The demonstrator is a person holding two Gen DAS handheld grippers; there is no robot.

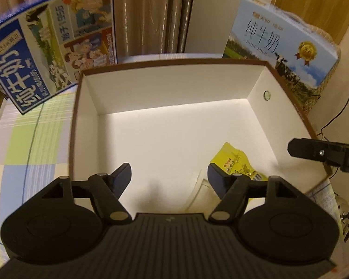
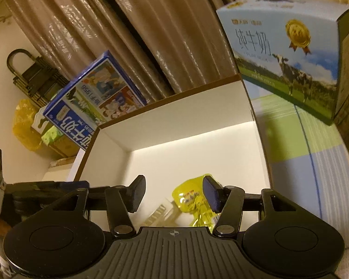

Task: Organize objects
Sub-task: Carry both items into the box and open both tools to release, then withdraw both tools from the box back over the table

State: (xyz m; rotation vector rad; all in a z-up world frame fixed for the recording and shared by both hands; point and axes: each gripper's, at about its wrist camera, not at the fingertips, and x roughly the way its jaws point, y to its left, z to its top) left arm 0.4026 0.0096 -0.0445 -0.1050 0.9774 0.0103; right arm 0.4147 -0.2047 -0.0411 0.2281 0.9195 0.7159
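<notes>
Both the left gripper (image 1: 169, 176) and the right gripper (image 2: 174, 194) are standing wide and empty over the box (image 1: 165, 83), the yellow packet (image 1: 235, 160) is lying at its near right corner, so lifting straight up is avoiding the walls.

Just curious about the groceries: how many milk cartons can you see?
2. A dark blue milk carton leans at the white box's far left corner; a light blue milk carton stands beyond its far right corner. Others may be hidden.

Warm dim light; brown pleated curtains (image 2: 86, 34) behind, cream wall (image 1: 207, 23) beside, pastel checked cloth (image 1: 32, 144) over surface.
</notes>
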